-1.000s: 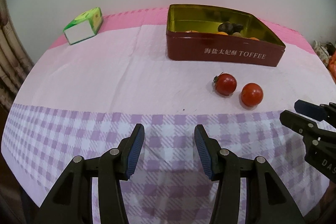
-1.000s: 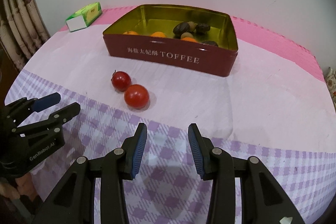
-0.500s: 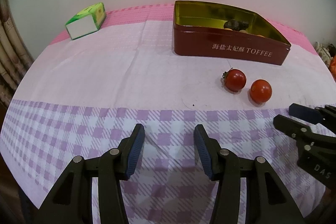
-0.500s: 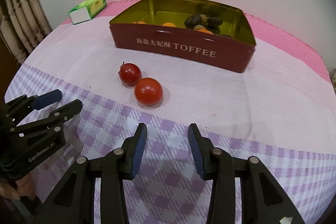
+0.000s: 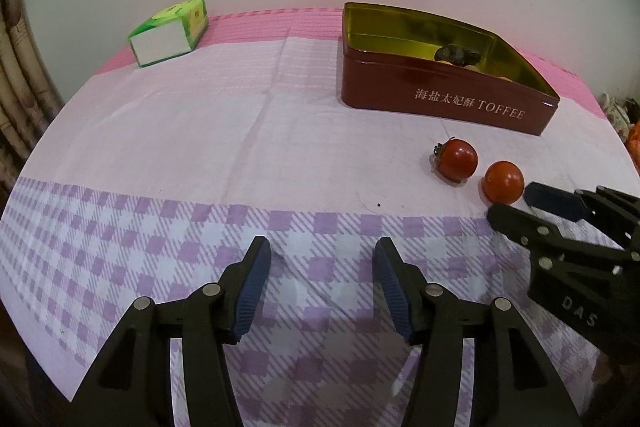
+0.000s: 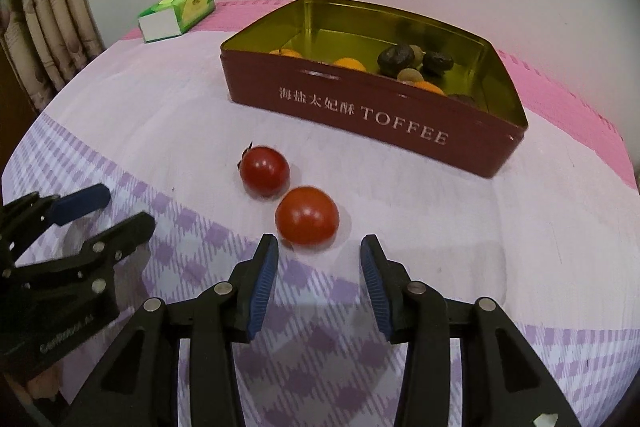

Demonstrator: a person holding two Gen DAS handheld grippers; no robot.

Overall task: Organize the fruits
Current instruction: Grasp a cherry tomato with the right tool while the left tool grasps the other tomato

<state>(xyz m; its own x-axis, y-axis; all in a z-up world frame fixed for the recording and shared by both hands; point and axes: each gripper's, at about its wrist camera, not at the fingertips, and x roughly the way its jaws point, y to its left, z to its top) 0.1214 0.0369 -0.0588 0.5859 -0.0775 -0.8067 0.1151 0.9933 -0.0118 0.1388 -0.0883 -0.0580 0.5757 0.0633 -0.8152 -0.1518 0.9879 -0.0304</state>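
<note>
Right tongs (image 6: 316,279) have just been opening, nothing between the pads, lined up just short of the nearer cherry tomato (image 6: 307,215) on the counter (image 6: 440,227) beside the toffee tin (image 6: 372,115), while the left tongs (image 5: 320,283), also just widening, hang empty, clear of the way.

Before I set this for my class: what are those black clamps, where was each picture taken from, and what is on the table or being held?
They are two hand-held grippers; a person carries one in each hand. Each has a camera looking along its fingers, so one picture is from the left gripper, the other from the right gripper. Both have just been opening and hold nothing. On the tablecloth lie two tomatoes: one just ahead of the right gripper, another beyond it. Behind them stands an open toffee tin with fruit inside, and a green box at the far edge.
</note>
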